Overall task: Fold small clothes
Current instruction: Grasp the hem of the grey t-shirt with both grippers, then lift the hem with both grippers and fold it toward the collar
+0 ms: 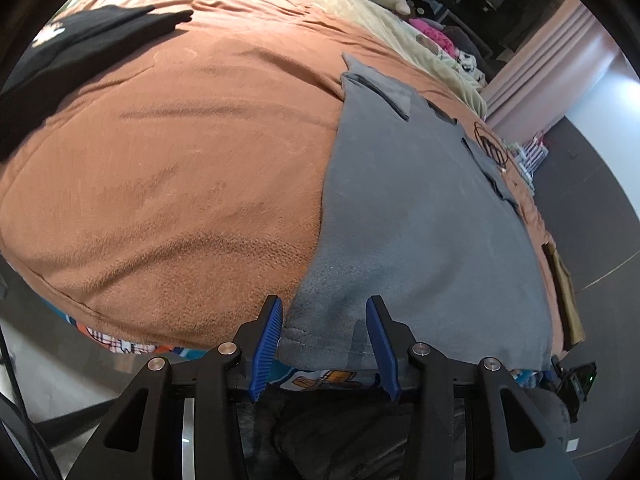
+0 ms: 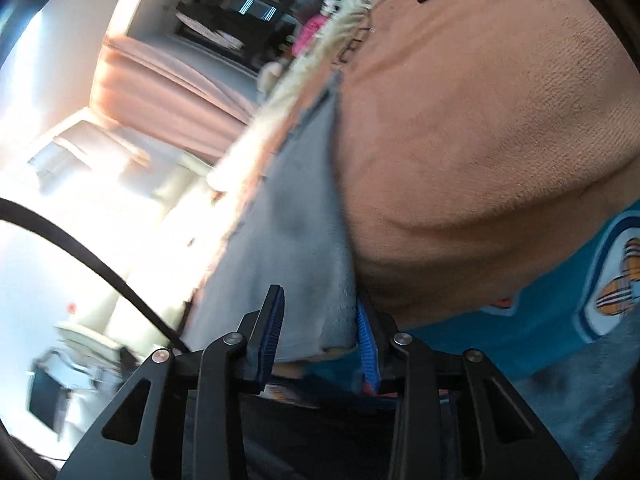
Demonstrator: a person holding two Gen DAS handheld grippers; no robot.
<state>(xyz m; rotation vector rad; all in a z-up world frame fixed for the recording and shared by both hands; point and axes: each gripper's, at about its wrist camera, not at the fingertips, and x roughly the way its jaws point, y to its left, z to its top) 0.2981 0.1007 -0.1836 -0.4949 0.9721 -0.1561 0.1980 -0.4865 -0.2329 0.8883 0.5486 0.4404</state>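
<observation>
A grey garment (image 1: 420, 208) lies flat on an orange blanket (image 1: 180, 160), its collar end far away and its hem at the near edge of the bed. My left gripper (image 1: 326, 316) stands over the hem's left corner. Its blue pads (image 1: 268, 340) are apart with the cloth between them, and no pinch shows. In the right wrist view the same grey garment (image 2: 296, 220) runs away from the gripper. My right gripper (image 2: 320, 312) has the other hem corner between its parted jaws, and the cloth there is slightly bunched.
A black garment (image 1: 72, 52) lies at the far left of the bed. A beige blanket (image 1: 360, 8) and a pile of clothes and toys (image 1: 432, 32) sit at the far end. A blue cartoon sheet (image 2: 540, 320) hangs below the orange blanket (image 2: 480, 120). Dark floor (image 1: 580, 208) lies to the right.
</observation>
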